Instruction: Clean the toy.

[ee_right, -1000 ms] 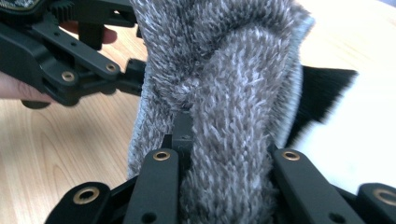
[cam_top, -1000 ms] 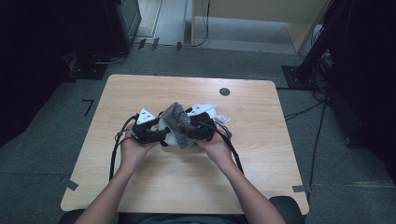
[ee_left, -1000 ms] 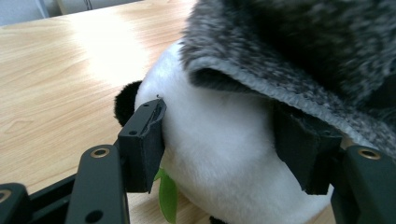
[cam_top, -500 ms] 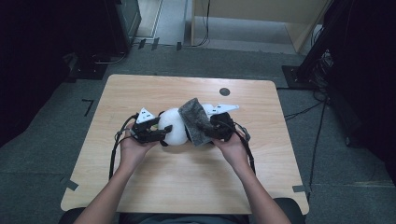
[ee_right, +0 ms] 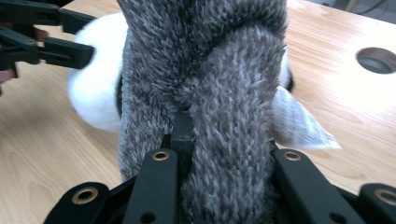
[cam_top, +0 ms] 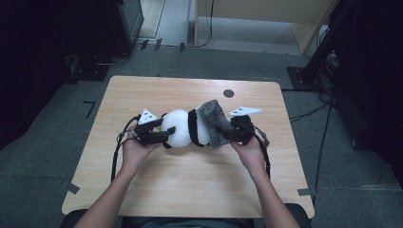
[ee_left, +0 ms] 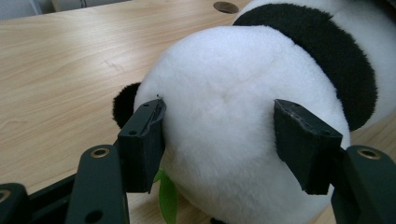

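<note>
While the left hand-held gripper [cam_top: 164, 134] clamps the panda plush [cam_top: 183, 127] by its head, we see its body running lengthwise toward the right hand-held gripper [cam_top: 227, 133], pinching the grey fuzzy cover [cam_top: 214, 121] at the panda's far end.

— What colours do you have in front of you?

— Your panda plush [cam_top: 179, 128] is white with a black band and a black ear. Just right of that band sits mottled grey fuzzy fabric [cam_top: 214, 121]. A green leaf [ee_left: 168, 198] peeks beneath the panda plush. Your hand-held grippers are black, and the counter [cam_top: 190, 175] is pale wood grain.
</note>
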Available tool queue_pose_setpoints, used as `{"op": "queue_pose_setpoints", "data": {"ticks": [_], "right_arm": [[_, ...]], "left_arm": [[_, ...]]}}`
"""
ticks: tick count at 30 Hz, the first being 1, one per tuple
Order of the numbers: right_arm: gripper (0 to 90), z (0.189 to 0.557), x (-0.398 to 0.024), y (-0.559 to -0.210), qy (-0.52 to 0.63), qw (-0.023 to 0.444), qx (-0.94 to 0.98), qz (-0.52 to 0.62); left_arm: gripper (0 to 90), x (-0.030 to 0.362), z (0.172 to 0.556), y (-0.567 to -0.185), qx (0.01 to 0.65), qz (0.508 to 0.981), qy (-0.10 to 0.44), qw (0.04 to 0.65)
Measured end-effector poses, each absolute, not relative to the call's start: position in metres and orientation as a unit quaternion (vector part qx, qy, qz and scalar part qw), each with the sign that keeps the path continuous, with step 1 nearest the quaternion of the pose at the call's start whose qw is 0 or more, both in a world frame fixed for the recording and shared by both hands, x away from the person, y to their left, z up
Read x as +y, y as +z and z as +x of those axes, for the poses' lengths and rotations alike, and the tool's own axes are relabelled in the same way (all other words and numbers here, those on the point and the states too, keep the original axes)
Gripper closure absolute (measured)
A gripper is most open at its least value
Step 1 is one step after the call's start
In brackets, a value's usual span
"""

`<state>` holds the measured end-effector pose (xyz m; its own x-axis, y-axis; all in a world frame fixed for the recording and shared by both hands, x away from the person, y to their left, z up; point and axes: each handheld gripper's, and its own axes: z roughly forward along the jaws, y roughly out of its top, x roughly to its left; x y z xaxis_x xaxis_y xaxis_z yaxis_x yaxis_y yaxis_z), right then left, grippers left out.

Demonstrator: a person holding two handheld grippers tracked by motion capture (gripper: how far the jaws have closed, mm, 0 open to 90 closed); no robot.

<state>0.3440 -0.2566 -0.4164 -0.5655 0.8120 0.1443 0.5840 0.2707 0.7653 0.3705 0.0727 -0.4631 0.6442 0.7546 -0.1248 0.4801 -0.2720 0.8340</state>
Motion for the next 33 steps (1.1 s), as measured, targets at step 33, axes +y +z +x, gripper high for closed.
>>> {"op": "queue_pose_setpoints", "data": {"ticks": [33], "right_arm": [[73.4, 0.321, -0.172, -0.424, 0.423, 0.077, 0.839, 0.333]], "left_arm": [[36.2, 0.074, 0.371, -0.461, 0.393, 0.786, 0.144, 0.456]]}}
